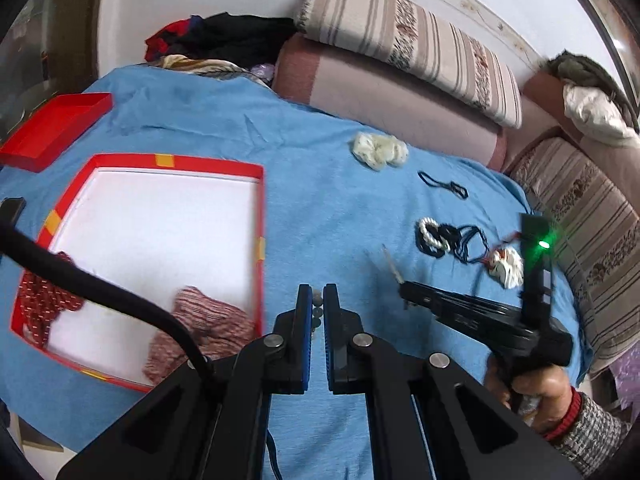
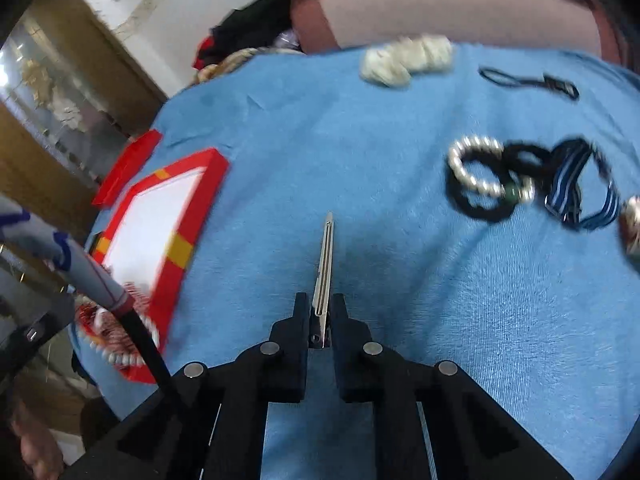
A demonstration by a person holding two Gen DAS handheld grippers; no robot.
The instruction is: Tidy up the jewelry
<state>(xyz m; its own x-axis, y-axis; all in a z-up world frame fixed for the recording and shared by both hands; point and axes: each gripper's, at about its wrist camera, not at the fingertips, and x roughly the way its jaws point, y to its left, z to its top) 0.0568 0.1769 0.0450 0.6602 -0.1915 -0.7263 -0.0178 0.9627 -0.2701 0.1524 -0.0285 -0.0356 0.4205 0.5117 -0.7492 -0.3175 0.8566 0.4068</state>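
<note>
Silver metal, a long hair clip sits clamped between the jaws of the right gripper, its tip pointing forward above the blue cloth; in the left wrist view the same clip juts from the right gripper over the cloth. The left gripper has its jaws nearly together on a short string of small grey beads, just right of the red box. That box, white inside, holds a dark red scrunchie and a striped red one; in the right wrist view the box lies to the left. A red lid lies beyond it. Right of the clip lie a pearl bracelet, touching a black hair tie, and blue striped bands. Farther back are a cream scrunchie and a thin black tie. A white and red ornament lies near the right gripper. Striped cushions line the back.
</note>
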